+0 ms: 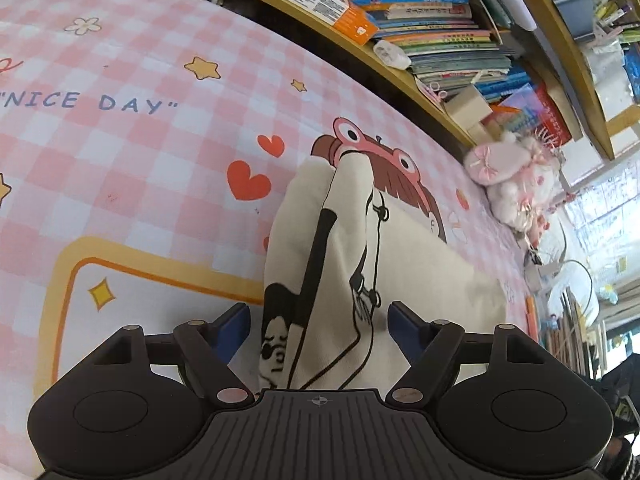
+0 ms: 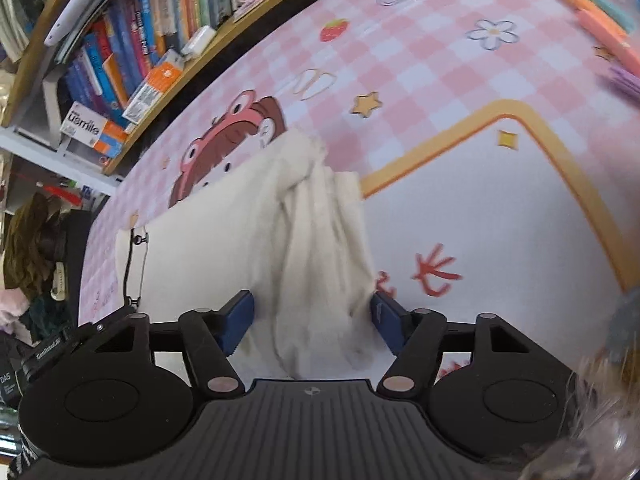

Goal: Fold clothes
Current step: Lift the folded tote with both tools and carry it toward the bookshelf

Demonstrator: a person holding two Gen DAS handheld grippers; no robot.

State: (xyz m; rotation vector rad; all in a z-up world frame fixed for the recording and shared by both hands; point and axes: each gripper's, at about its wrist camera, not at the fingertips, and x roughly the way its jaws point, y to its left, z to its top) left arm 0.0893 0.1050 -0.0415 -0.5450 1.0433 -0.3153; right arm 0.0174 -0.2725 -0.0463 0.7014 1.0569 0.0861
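Tongs in both hands stand open over a cream garment on the table. The left tongs (image 1: 318, 330) have their blue pads spread wide, and a raised fold of the cream garment (image 1: 420, 264) with a black cartoon print runs up between them without either pad pressing on it. The right tongs (image 2: 312, 322) are also apart; a bunched, wrinkled ridge of the same cloth (image 2: 316, 248) lies in the gap, its edge just beside the right-hand pad, though no grip shows. No earlier view is given, so only the open stance can be told.

The garment lies partly folded, spread flat toward one side and heaped along the ridge, across a printed frog-hat character on the pink checked table cover (image 1: 132, 60). That cover bears the words "NICE DAY", stars, hearts and a yellow-bordered white panel (image 2: 500, 200).

Along the table's far edge runs a wooden bookshelf (image 1: 400, 20) packed with books. A pink plush toy (image 1: 516, 176) sits against that edge, and coloured pens (image 2: 600, 28) lie near a far corner.
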